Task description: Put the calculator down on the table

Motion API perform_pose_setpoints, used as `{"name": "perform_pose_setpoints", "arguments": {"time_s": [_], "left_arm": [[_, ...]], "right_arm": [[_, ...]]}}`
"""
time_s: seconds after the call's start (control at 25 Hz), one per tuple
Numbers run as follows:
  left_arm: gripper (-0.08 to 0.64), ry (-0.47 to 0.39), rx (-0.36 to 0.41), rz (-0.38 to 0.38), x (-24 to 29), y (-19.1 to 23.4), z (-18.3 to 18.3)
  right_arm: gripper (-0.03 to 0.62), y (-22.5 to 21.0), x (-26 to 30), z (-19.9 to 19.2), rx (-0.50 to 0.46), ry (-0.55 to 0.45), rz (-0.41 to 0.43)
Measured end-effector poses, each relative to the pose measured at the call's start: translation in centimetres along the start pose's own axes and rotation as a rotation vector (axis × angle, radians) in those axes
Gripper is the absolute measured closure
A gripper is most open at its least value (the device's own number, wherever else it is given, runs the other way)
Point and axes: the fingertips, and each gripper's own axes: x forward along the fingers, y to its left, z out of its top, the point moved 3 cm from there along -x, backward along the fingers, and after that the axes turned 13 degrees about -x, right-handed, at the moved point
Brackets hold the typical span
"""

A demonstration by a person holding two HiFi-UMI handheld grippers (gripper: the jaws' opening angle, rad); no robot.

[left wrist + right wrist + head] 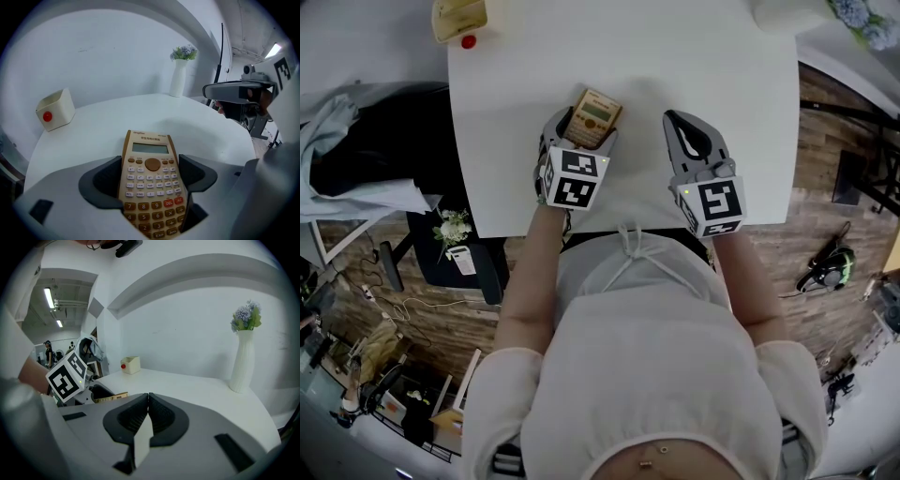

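Note:
A tan calculator (593,114) with a display and many keys sits keys-up between the jaws of my left gripper (583,127), which is shut on its lower half. In the left gripper view the calculator (150,149) points away from me over the white table (117,117); whether it touches the tabletop I cannot tell. My right gripper (678,122) hovers to the right of it, shut and empty, its pads (159,416) pressed together. In the right gripper view the calculator's edge (111,397) shows at the left.
A cream box with a red button (457,17) stands at the table's far left corner. At the far right is a white vase with flowers (243,357). A dark chair draped with clothes (375,150) is left of the table (712,56).

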Motion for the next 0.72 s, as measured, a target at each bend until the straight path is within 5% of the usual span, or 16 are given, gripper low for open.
{"name": "perform_pose_setpoints", "arguments": {"time_s": [0.4,0.72], "left_arm": [[0.163,-0.086,0.011,0.017,-1.5,-0.2,0.3],[0.167,-0.371,0.095,-0.023,-9.0,-2.2,5.3]], "right_arm": [[0.586,0.2,-1.5,0.9,-0.022,-0.022,-0.014],[0.586,-0.2,-4.3,4.7,-0.028,-0.121,-0.061]]}}
